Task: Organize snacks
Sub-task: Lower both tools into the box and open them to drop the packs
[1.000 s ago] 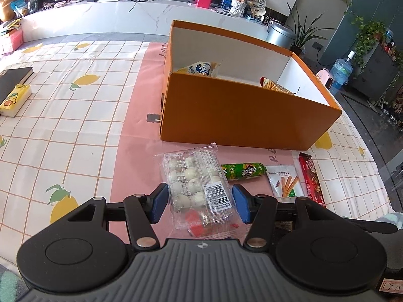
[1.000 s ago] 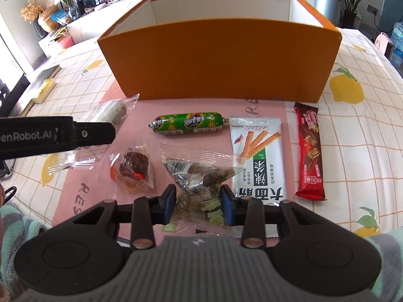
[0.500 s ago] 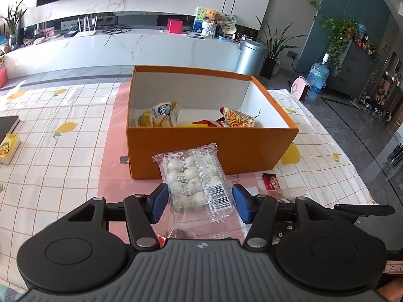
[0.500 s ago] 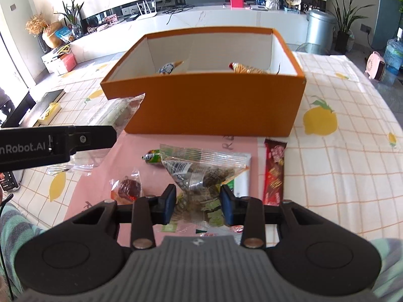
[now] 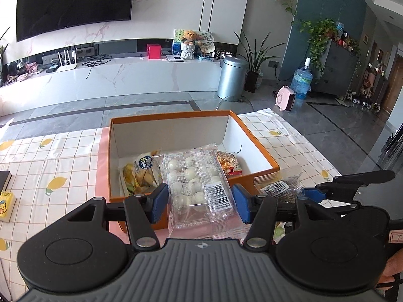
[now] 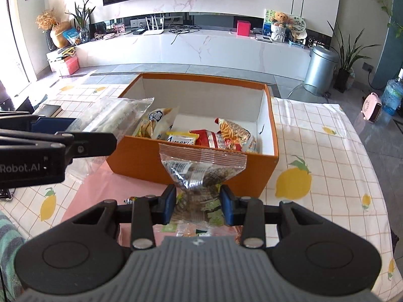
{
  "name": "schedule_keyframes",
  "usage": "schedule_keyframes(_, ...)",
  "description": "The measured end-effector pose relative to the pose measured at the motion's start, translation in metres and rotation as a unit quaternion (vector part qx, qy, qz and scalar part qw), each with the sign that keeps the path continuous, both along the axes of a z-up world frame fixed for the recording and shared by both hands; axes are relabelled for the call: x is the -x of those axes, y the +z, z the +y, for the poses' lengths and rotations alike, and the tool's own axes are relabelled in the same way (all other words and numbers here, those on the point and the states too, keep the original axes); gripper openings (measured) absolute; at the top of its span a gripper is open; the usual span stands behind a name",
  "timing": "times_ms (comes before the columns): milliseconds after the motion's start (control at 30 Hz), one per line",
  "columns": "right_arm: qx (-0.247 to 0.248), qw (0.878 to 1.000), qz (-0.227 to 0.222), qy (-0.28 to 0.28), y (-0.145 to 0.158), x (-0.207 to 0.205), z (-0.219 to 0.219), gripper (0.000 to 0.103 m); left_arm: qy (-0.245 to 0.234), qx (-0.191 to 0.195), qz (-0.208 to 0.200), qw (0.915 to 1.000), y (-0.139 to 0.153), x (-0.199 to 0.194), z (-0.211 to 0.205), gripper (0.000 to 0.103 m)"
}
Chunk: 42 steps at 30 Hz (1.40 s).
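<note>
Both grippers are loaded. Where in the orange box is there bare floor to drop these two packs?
In the orange box, bare white floor lies along the far wall and in the right far corner. The near half is crowded: yellow chip bag at left, red snack packs in the middle and right.

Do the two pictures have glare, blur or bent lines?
Left wrist view: sharp; the fisheye bends the black wall television; light glints on the clear white-ball packet. Right wrist view: sharp too; the window side at far left is washed out, and the orange cardboard box looks curved.
</note>
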State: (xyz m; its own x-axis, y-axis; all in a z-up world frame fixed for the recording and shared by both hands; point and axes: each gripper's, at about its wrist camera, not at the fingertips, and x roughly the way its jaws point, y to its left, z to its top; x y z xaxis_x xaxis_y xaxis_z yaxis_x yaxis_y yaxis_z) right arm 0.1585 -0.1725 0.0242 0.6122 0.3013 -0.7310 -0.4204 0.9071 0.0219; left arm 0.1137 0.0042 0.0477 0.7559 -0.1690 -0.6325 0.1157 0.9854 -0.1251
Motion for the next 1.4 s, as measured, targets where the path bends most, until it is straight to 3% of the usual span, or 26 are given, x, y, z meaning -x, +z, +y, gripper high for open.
schedule_keyframes(300, 0.029, 0.999, -0.027, 0.028, 0.017, -0.052, 0.014, 0.036, -0.020, 0.001, 0.008, 0.9998, 0.003, -0.042, 0.002, 0.063)
schedule_keyframes(600, 0.068, 0.996, -0.011, 0.052, -0.003, -0.108, 0.032, 0.036, -0.019, -0.010, 0.047, 0.9987, -0.018, -0.088, 0.009, 0.063)
schedule_keyframes(1067, 0.126, 0.982, 0.106, 0.095, -0.060, -0.175, 0.051, 0.036, -0.047, -0.024, 0.156, 0.9864, -0.070, -0.132, 0.017, 0.063)
schedule_keyframes(1400, 0.142, 0.967, 0.194, 0.083, -0.083, -0.205, 0.056, 0.036, -0.056, -0.024, 0.217, 0.9742, -0.088, -0.152, 0.020, 0.064)
